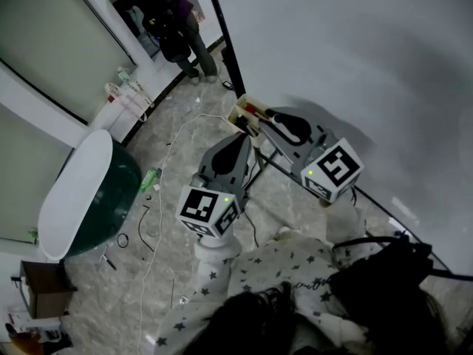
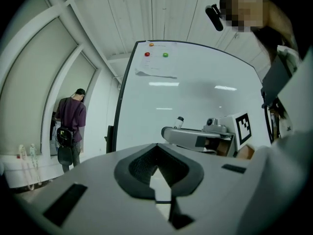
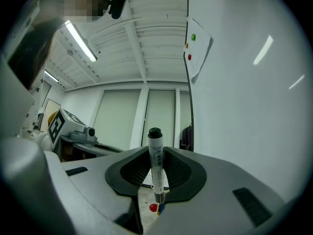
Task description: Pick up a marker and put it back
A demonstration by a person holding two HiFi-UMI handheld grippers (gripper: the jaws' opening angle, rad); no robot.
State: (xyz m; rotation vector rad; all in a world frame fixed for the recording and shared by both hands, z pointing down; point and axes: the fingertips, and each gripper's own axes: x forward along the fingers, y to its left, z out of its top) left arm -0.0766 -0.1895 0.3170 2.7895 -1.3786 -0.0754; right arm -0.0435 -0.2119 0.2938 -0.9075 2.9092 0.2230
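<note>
Head view is showing one big whiteboard point(image 1: 355, 65) standing just beside two grippers, and one person point(image 1: 174, 21) is standing far behind. The left gripper point(image 2: 157, 182) is pressing its jaws together on nothing. The right gripper point(image 3: 157, 180) is pinching one marker point(image 3: 156, 155) upright in the air. Three little magnets point(image 2: 165, 55) are sticking on the board.

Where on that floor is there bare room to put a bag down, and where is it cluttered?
Barest: the floor between the brown box and the star-print sleeve, bottom left in the head view. Crowded: the strip beside the dark green tub, with a white cable, a green bottle and small bits. The tray under the whiteboard holds markers.
</note>
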